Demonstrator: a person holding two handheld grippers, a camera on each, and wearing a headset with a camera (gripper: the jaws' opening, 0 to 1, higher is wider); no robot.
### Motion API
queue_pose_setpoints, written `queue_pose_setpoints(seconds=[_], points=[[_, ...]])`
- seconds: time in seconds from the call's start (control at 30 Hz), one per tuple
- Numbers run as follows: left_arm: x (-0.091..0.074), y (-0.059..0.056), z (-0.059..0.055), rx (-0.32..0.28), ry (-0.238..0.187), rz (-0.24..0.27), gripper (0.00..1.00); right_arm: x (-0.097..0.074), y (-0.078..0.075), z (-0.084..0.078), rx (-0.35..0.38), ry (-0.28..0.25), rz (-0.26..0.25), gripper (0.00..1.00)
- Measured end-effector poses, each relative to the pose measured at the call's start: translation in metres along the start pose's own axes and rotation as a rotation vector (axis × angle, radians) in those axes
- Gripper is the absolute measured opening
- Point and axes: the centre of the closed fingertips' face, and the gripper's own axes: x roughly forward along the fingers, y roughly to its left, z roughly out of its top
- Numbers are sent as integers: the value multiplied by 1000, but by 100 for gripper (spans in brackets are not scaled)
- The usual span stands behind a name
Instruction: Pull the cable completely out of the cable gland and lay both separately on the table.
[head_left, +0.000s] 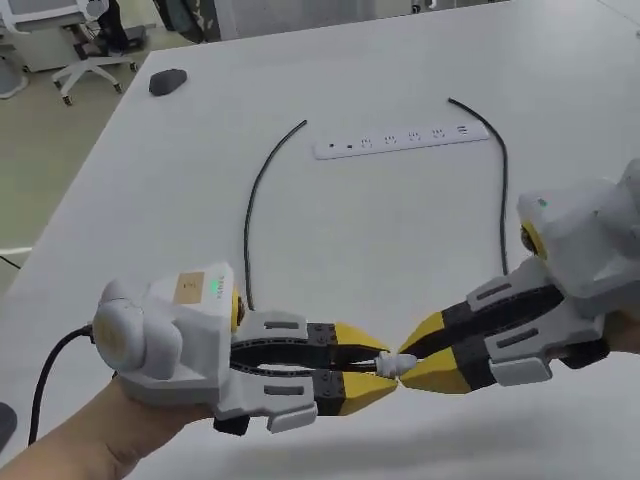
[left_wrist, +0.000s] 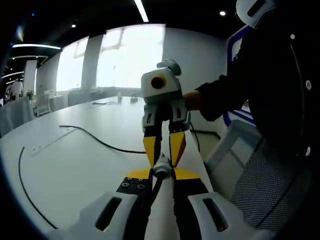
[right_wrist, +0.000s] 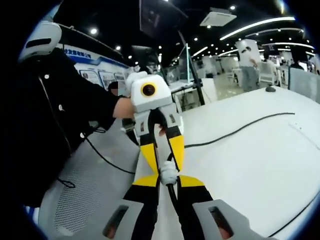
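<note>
Left tongs (head_left: 384, 366): in your left hand, low over the near edge of the worktop (head_left: 380, 240). They are closed down on the cable gland (head_left: 391, 363), with the yellow tips either side of it.
Right tongs (head_left: 407, 362): they meet your left ones tip to tip and are narrowed onto the same gland from the opposite end.
Cable gland: small and white, held in the air between the two sets of tips, clear of the worktop.
Cable (head_left: 247, 230): black, and it is threaded through the gland. In each gripper view it runs back from the gland between that gripper's jaws. Two long stretches lie curved across the worktop.
Power strip (head_left: 400, 140): white, lying between the cable's two far ends.
Mouse (head_left: 167, 82): dark, at the far left corner.
</note>
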Motion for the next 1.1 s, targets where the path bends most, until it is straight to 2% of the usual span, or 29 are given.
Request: queue_pose_setpoints(seconds=[0.1,0.17,0.2,0.27,0.33,0.37,0.43,0.5,0.53,0.57,0.6,0.67,0.73,0.97,1.1], points=[[0,2,-1,-44,1,7,15,1,-1,0,-95,14,-25,8],[0,3,-2,-61,0,9,15,1,0,0,-218,33,-46,8],[0,4,-3,-102,-3,10,15,1,0,-1,-266,36,-53,8],[0,5,-3,-109,-5,12,15,0,-3,-1,-304,40,-71,8],[0,5,-3,-153,-7,13,15,0,-3,-2,-338,42,-77,8],[1,6,-3,-151,-11,17,15,0,-4,-1,-366,45,-87,8],[1,6,-3,-168,-12,14,15,0,-2,-2,-375,51,-87,8],[2,3,-5,-147,-5,5,15,0,-1,-5,-385,68,-78,8],[3,1,-6,-132,3,1,15,-1,-1,-10,-330,101,-69,8],[4,1,-8,-101,10,6,15,-1,-3,-11,-275,102,-75,8],[4,1,-8,-108,6,6,15,-1,-3,-14,-227,110,-63,10],[3,3,-6,-112,-3,14,15,-1,-5,-17,-243,123,-67,12],[1,4,-5,-107,-3,16,15,-3,-4,-22,-244,141,-68,9],[1,4,-10,-106,15,20,15,-6,-9,-19,-227,127,-102,0],[1,4,-8,-101,13,25,15,-7,-5,-18,-233,121,-98,0]])
